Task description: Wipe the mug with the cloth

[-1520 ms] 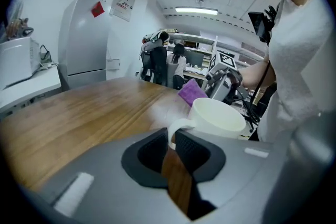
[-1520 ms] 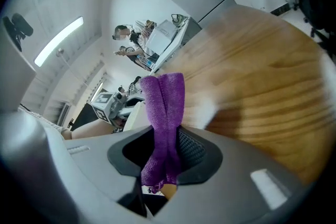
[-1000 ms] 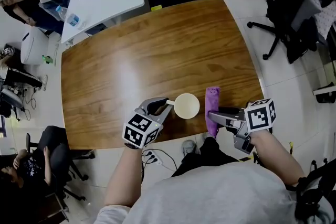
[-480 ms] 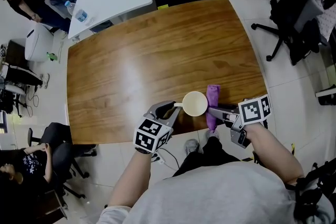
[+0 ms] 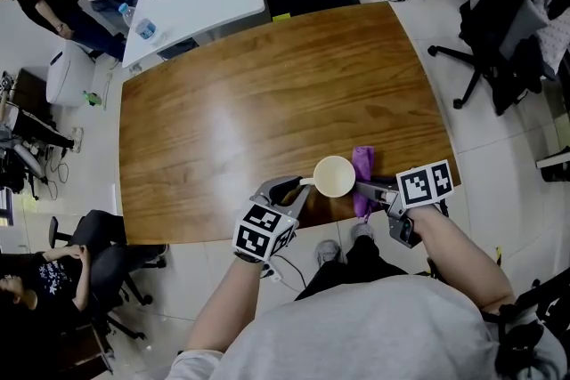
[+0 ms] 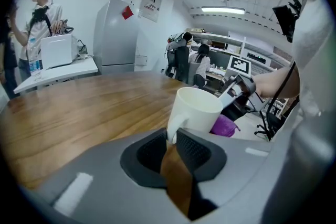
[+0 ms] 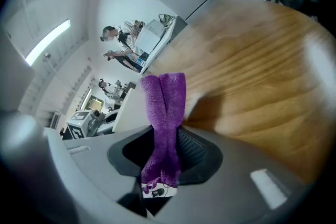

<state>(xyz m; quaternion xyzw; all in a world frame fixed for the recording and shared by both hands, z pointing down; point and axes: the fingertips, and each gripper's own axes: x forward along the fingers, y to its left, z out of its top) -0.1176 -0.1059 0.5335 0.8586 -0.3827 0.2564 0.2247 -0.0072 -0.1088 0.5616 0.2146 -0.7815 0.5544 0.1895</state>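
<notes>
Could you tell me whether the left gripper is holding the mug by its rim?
No, the left gripper grips the mug by its handle.

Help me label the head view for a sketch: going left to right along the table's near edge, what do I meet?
In order: left tool → mug → cloth → right tool.

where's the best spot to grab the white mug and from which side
By its looped handle, coming in from the white mug's left, near-edge side. The handle juts out that way while the mug is upright, and the purple cloth crowds its right. The left gripper is already shut on that handle.
</notes>
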